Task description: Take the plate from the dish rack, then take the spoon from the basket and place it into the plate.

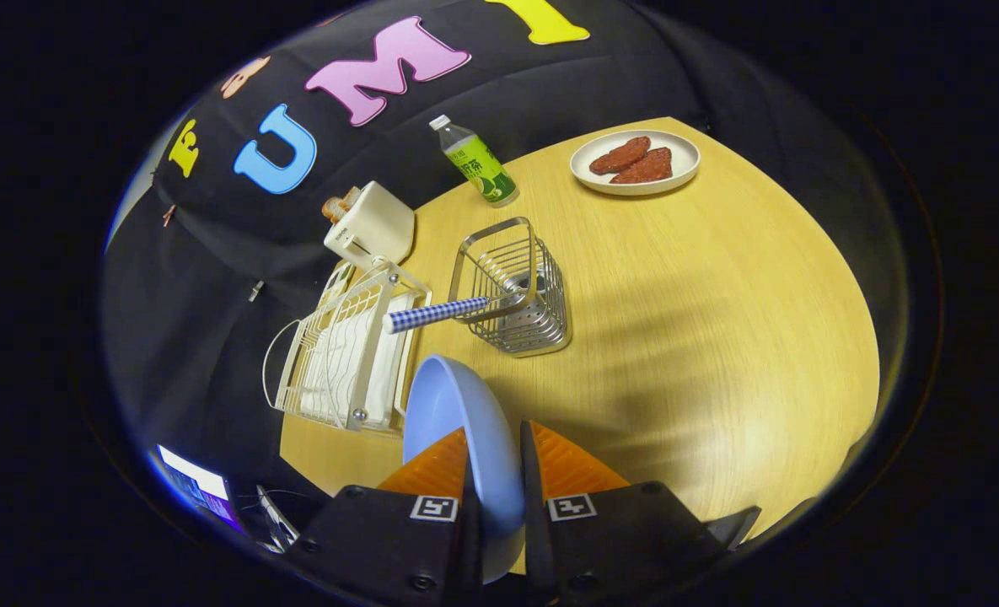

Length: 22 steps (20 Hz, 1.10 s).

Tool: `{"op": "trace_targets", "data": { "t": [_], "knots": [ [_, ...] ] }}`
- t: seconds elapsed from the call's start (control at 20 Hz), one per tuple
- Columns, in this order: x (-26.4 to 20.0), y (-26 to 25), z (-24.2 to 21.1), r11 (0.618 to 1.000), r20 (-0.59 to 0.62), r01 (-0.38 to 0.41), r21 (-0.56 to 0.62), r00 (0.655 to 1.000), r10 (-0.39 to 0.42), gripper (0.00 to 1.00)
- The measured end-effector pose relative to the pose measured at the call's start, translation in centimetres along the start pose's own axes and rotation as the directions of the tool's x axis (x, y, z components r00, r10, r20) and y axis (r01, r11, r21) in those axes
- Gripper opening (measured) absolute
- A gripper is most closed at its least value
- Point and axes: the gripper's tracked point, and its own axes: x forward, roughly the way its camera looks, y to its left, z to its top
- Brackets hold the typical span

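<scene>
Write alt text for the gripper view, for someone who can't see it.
The gripper is shut on the rim of a pale blue plate, held on edge above a wooden table. Beyond it stand a white dish rack and a wire basket with a blue-checked spoon handle sticking out. Farther back: a toaster, a green bottle, a plate of food.

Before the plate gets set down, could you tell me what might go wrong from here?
1. The hand-held gripper pinches the blue plate only by its rim, on edge; it could slip or swing.
2. The spoon handle juts from the wire basket toward the dish rack; the plate could clip it and perhaps tip the basket.
</scene>
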Motion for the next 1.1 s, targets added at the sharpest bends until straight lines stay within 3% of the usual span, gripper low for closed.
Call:
{"op": "trace_targets", "data": {
  "t": [0.5, 0.55, 0.6, 0.7, 0.9, 1.1],
  "knots": [
    [2.1, -2.2, 0.1, 1.000, 0.009, 0.008, -0.015, 1.000, -0.008, 0.29],
    [1.8, -2.5, 0.6, 0.999, 0.033, 0.021, -0.037, 0.999, -0.019, 0.48],
    [1.5, -2.7, 1.6, 0.996, 0.071, 0.034, -0.086, 0.997, -0.028, 0.58],
    [0.7, -2.2, 3.2, 0.981, 0.153, 0.049, -0.190, 0.988, -0.020, 0.99],
    [-1.6, 0.3, 6.5, 0.921, 0.312, 0.071, -0.383, 0.949, 0.057, 0.99],
    [-1.2, 3.1, 7.0, 0.848, 0.334, 0.061, -0.526, 0.932, 0.140, 0.98]
  ]
}}
